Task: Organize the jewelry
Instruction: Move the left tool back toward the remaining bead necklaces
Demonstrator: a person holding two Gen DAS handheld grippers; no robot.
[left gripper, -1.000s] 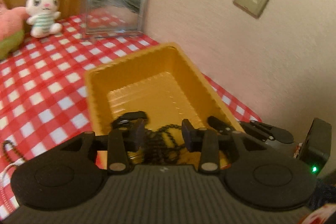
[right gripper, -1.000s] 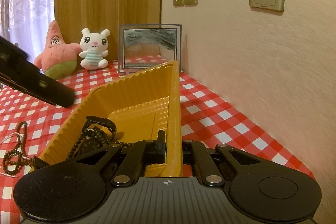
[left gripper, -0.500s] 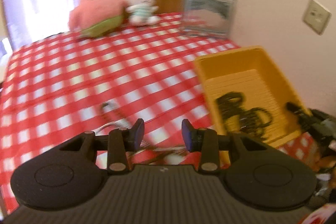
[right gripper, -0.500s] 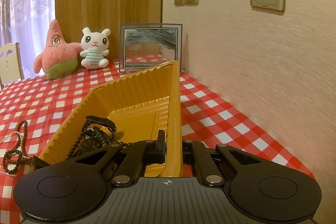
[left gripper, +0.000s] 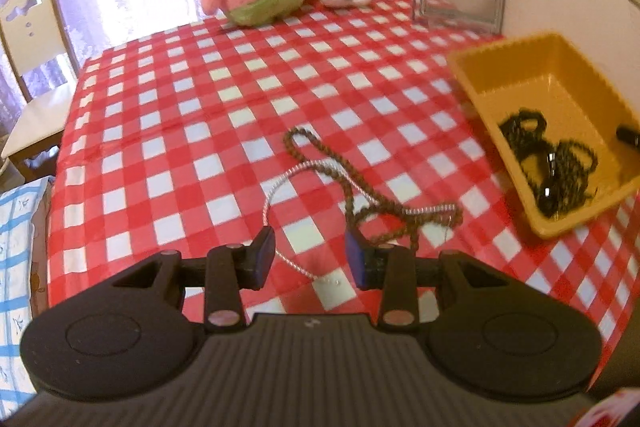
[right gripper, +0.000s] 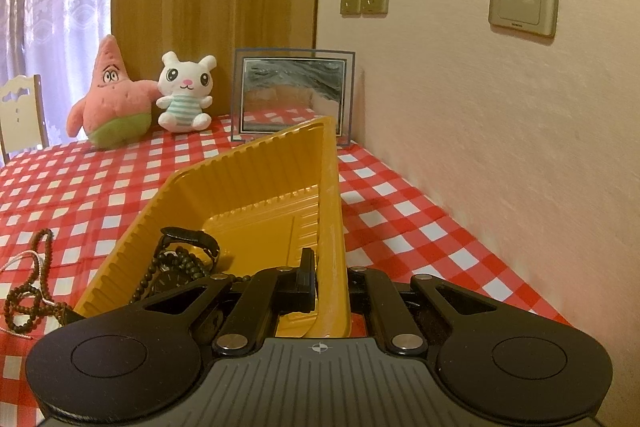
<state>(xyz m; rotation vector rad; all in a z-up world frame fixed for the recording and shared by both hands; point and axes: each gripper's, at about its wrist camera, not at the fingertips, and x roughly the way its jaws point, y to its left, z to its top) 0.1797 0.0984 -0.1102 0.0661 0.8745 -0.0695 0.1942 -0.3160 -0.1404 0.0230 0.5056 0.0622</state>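
Left wrist view: the left gripper is wide open above the brown bead strand, tangled with a silver chain; a pinch may drag both.

Right wrist view, only here: the right gripper clamps the yellow tray wall; slippage tips the tray.

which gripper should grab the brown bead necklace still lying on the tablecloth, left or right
Left. The left gripper is open, pointed at the brown bead necklace just ahead of its fingertips. The right gripper is shut on the yellow tray wall, so it is occupied.
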